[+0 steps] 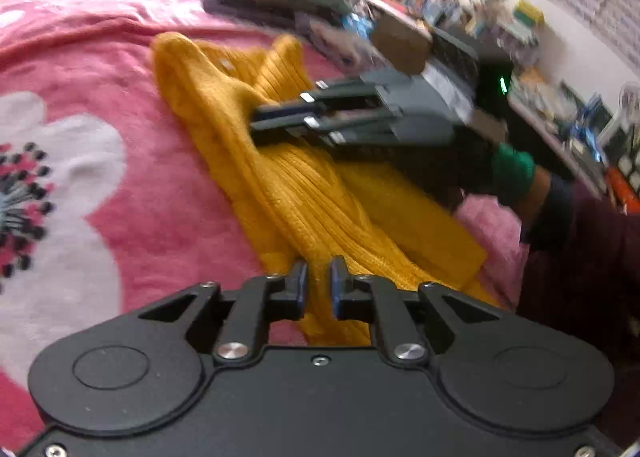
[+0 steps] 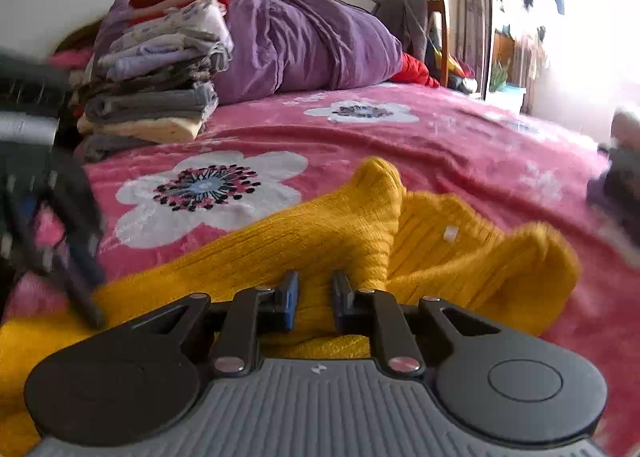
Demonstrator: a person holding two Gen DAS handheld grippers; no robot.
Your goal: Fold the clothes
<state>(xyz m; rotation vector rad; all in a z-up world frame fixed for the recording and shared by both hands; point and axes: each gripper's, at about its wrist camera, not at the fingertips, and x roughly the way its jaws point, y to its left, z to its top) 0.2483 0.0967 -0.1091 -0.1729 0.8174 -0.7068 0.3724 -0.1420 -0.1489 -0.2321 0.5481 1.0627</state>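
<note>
Left gripper (image 1: 318, 285) sat at the near end of the mustard-yellow ribbed knit sweater (image 1: 288, 193), its two fingers drawn close with a ridge of the knit pinched between the blue pads. Right gripper (image 2: 314, 299) reached into the same sweater (image 2: 320, 233) farther along; in the left wrist view its fingers (image 1: 280, 121) lay nearly together with yellow fabric gathered against their tips, and its own camera showed a fold of knit standing between the pads, so it too was clamped on the cloth. A hand in a green glove (image 1: 514, 177) held that gripper's handle, with a dark sleeve (image 1: 580, 249) behind it.

The sweater lay bunched lengthwise on a pink bedspread with white flowers (image 2: 460, 145), one rounded cuff or shoulder poking up at its far end and a small white tag (image 2: 450, 233) showing on the ribbing. Beyond the sweater, a stack of folded clothes (image 2: 156, 73) stood on the bed, and just beside the stack lay a purple bundle of bedding (image 2: 312, 41). Blurred shelves of clutter (image 1: 520, 37) stood past the bed's edge.
</note>
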